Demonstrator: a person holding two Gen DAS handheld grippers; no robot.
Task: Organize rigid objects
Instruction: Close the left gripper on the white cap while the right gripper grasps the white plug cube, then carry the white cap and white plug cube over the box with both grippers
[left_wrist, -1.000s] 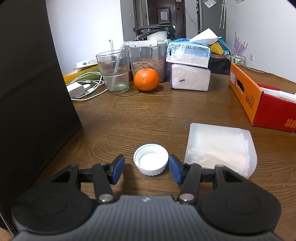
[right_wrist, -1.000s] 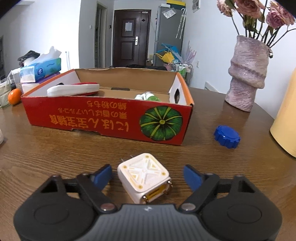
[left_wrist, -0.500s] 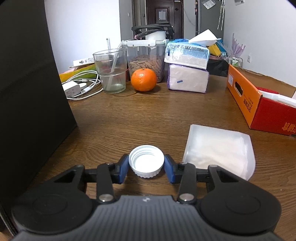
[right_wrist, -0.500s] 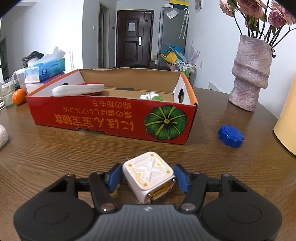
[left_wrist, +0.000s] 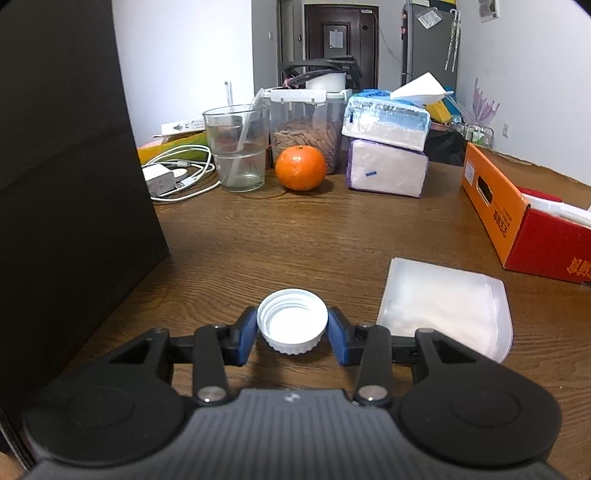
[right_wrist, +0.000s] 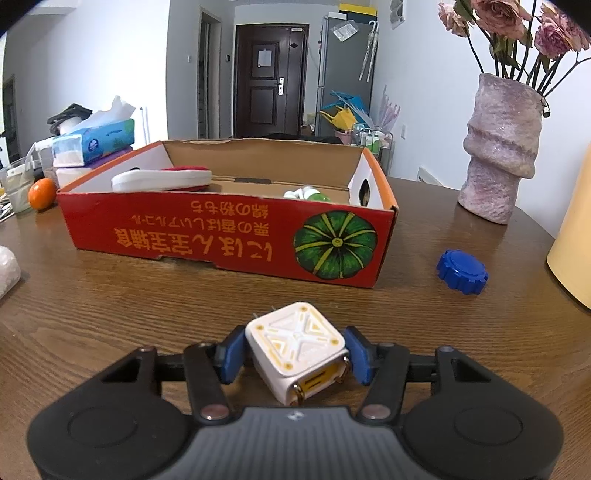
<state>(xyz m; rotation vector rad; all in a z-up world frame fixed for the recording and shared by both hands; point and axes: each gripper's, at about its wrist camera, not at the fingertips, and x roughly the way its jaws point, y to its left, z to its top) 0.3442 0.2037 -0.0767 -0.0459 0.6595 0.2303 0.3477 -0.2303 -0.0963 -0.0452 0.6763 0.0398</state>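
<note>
My left gripper (left_wrist: 292, 338) is shut on a white bottle cap (left_wrist: 292, 320), open side up, held just above the wooden table (left_wrist: 314, 236). My right gripper (right_wrist: 295, 354) is shut on a white and yellow cube charger (right_wrist: 297, 345), held just above the table in front of the red cardboard box (right_wrist: 229, 236). The box holds a white and red flat object (right_wrist: 162, 179) and a green and white item (right_wrist: 306, 194). The box also shows at the right of the left wrist view (left_wrist: 517, 218). A blue cap (right_wrist: 461, 271) lies to the right of the box.
A clear plastic bag (left_wrist: 447, 302) lies right of the left gripper. A black panel (left_wrist: 66, 184) stands at left. At the back are a glass (left_wrist: 238, 147), an orange (left_wrist: 300, 167), a nut container (left_wrist: 306, 129), tissue packs (left_wrist: 386, 147) and cables (left_wrist: 177, 177). A vase (right_wrist: 506, 147) and yellow object (right_wrist: 576, 236) stand at right.
Both grippers have closed: the left on the white cap, the right on the cube charger. Both have lifted slightly with their objects.
</note>
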